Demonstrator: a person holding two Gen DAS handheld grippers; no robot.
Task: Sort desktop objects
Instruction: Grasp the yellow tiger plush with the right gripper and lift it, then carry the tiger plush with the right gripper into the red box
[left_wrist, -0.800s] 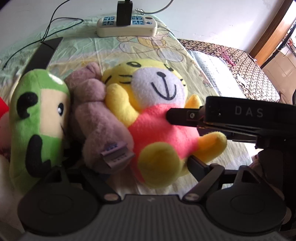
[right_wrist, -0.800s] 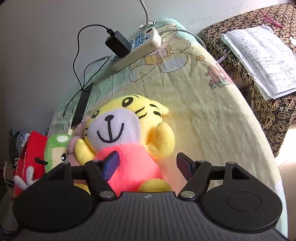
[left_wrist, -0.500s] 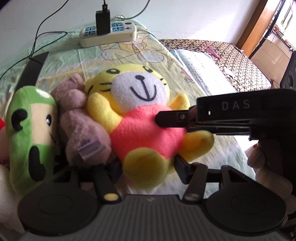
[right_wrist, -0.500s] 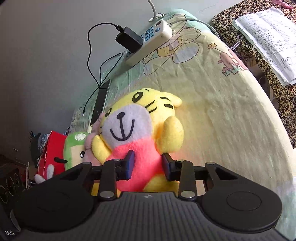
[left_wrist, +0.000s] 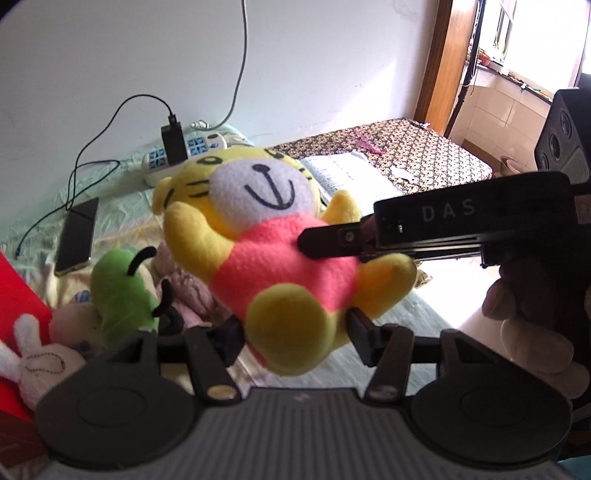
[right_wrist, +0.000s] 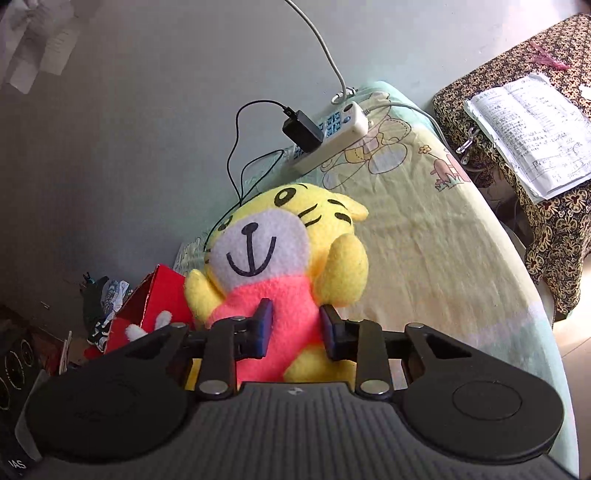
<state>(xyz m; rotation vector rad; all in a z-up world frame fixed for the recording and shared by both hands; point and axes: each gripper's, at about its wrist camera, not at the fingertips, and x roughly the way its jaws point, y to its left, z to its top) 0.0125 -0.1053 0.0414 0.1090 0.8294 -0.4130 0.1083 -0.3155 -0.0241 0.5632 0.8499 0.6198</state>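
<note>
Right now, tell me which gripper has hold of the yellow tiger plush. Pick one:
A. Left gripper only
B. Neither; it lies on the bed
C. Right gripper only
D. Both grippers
C. In the right wrist view the right gripper pinches the pink belly of the yellow tiger plush, while the left gripper stands open around its foot without squeezing it.

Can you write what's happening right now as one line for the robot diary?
right gripper: shut on tiger | tiger: lifted | left gripper: open, below

Probably a home bedroom, cartoon bedsheet (right_wrist: 424, 240), power strip (right_wrist: 332, 133), plush toys (left_wrist: 122, 288)
</note>
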